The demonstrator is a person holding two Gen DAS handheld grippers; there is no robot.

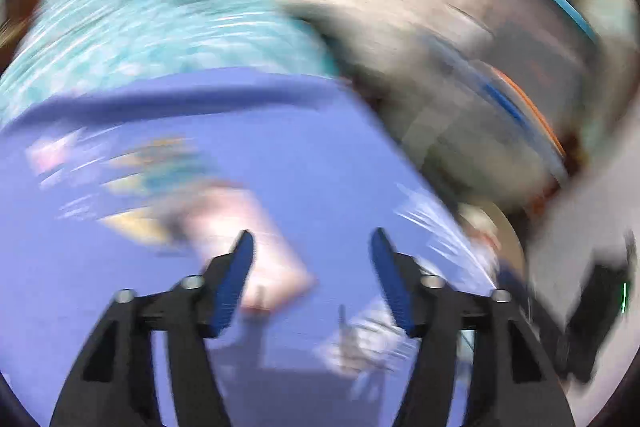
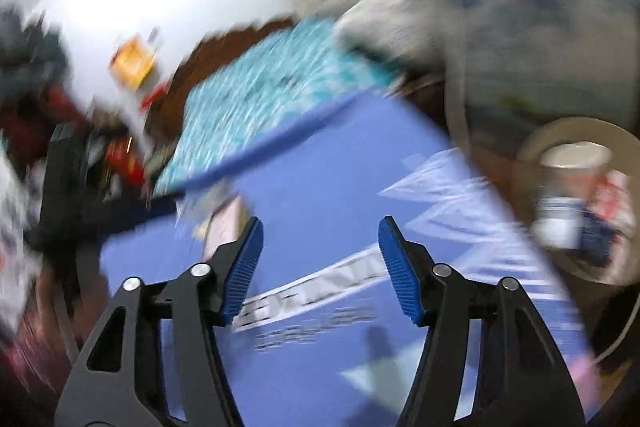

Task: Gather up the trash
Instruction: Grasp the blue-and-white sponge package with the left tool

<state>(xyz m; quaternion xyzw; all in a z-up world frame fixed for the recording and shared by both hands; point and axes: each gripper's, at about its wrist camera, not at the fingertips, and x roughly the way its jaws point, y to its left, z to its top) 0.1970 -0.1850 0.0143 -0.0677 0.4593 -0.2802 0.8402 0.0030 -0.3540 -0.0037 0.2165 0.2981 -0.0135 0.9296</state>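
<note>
Left gripper (image 1: 312,239): from my left wrist feed I see its jaws spread apart at the bottom of the frame, blue pads (image 1: 236,283) bare, nothing between them.
Right gripper (image 2: 320,227): likewise released in my right wrist feed, blue pads (image 2: 400,275) facing each other with only the mat behind.
Blue mat (image 1: 120,267): fills the lower half of both frames; I see white printed markings on it at centre right of the right wrist frame, too smeared to read.
Trash on mat: a pinkish flat piece (image 1: 248,227) lies just beyond the left pad, centre of the left frame; a white crumpled scrap (image 1: 372,343) sits lower right of centre; a blurred yellow-and-teal wrapper (image 1: 156,163) lies farther, centre left.
Trash bin (image 2: 532,147): at the right edge of my right wrist frame, off the mat's edge, a round opening with a cup-like white container (image 2: 568,195) inside.
Teal patterned cloth (image 1: 160,19): beyond the mat's far edge, upper left.
Far background: pale wall, badly smeared; I cannot tell details.
</note>
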